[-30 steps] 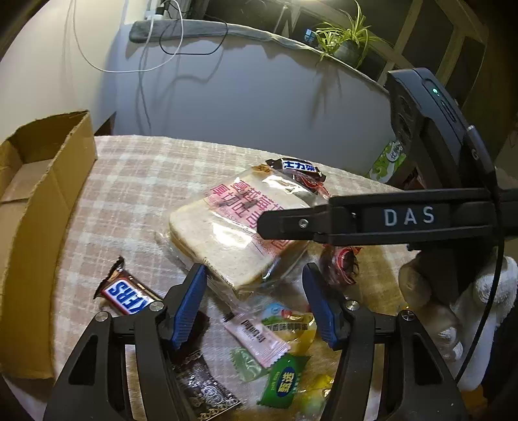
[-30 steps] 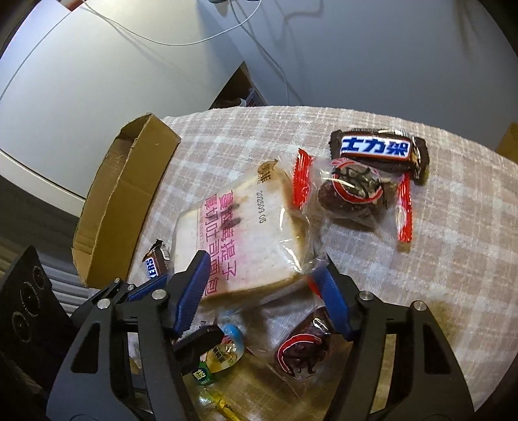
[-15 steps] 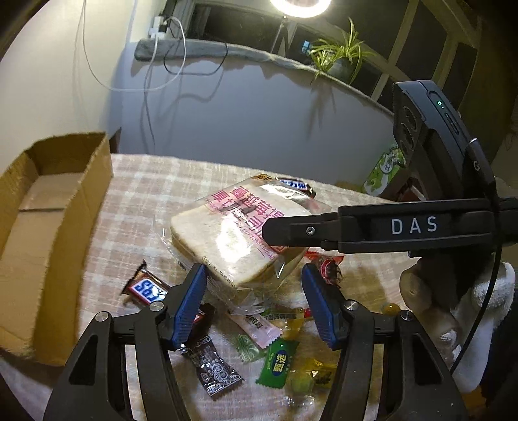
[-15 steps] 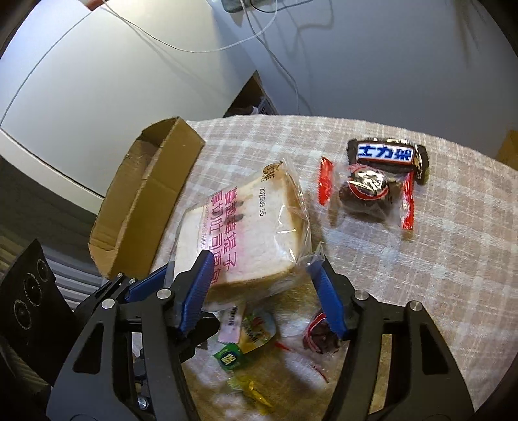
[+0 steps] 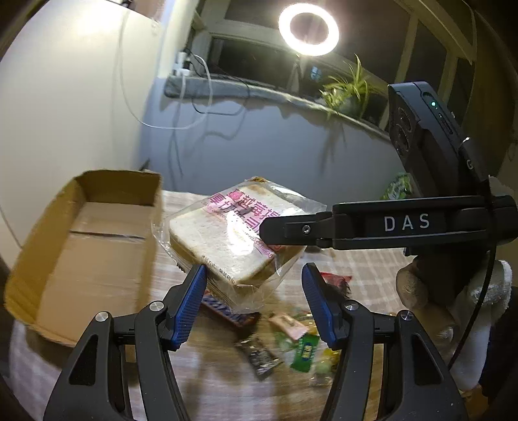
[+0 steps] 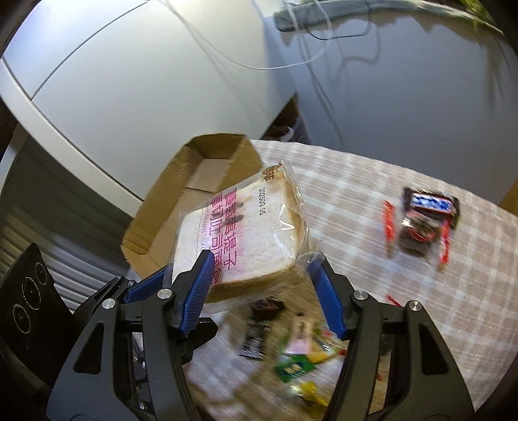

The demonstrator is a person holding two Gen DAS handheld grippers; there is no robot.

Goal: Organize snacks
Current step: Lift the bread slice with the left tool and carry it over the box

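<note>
**A:** What's nearest?

**B:** The left hand-held gripper (image 5: 253, 268). Its jaws stand about half apart, with the near corner of the bread bag (image 5: 226, 233) wedged between the blue pads. The right hand-held gripper (image 6: 261, 259) stands at much the same width. It's clamped on the same bag from the other side, one black finger lying across the printed top. A gloved hand (image 5: 453, 291) holds that one.

**A:** So the bread is off the cloth?

**B:** Yes, it's held up between the two, tilted, above the near part of the tabletop (image 6: 356, 194). It isn't touching the checked cloth.

**A:** And underneath?

**B:** Loose sweets by the near edge, blurred: a green packet (image 5: 304, 349), a pink sachet (image 5: 288, 324) and a dark wrapper (image 5: 259, 356). A chocolate bar (image 5: 226, 311) lies just behind the left pad, partly under the lifted bag.

**A:** Where's the box?

**B:** The cardboard box (image 5: 97, 243) sits open along the left edge of the tabletop, just beside the bread. I see only its bare bottom and a seam across it.

**A:** Anything further out?

**B:** Toward the far right edge there's a second chocolate bar (image 6: 430, 202). A clear packet with red ends (image 6: 417, 233) touches it on the near side. Both are well apart from the near pile.

**A:** Beyond the tabletop?

**B:** A pale wall with trailing cables, a ledge with a potted plant (image 5: 346, 90), and a lit ring light (image 5: 308, 29) above.
</note>
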